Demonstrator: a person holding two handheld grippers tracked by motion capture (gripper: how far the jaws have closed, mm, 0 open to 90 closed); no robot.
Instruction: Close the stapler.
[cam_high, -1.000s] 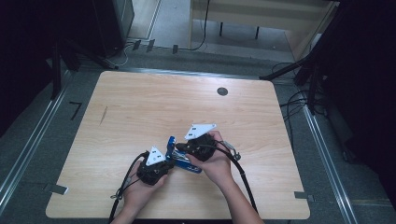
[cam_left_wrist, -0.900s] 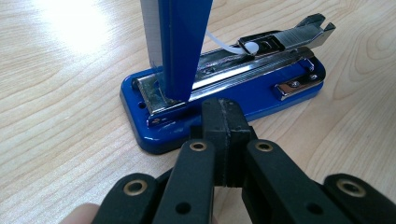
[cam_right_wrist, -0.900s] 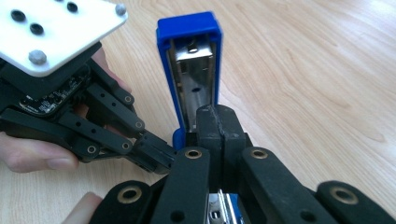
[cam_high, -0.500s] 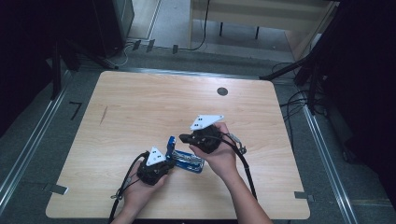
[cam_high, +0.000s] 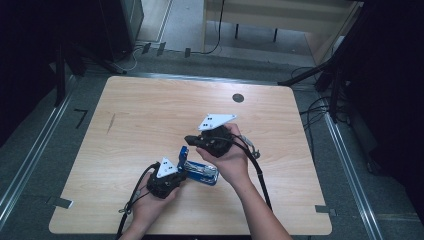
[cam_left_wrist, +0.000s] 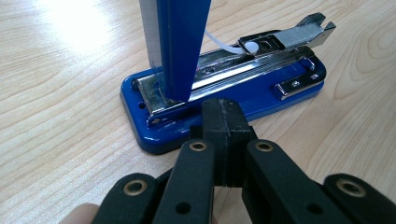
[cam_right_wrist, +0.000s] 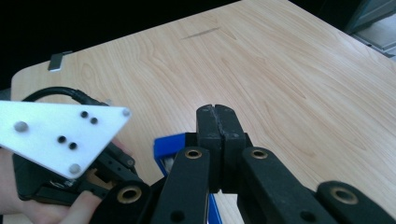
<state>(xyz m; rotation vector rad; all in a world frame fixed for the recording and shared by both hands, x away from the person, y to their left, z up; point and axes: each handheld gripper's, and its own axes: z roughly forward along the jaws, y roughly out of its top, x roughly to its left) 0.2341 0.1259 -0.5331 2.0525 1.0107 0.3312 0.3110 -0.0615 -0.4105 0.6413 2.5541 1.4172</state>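
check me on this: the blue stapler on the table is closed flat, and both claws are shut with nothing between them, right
Not quite. The blue stapler is open: its blue top arm stands upright from the base, baring the metal staple track, as the left gripper view shows. The rest holds: the left claw and the right claw are both shut with nothing between them.

Your blue stapler (cam_left_wrist: 261, 77) lies flat on the wooden table, near its front edge. Its blue lid (cam_left_wrist: 180, 44) stands straight up, open. You can see the shiny row of staples (cam_left_wrist: 299, 35) inside.
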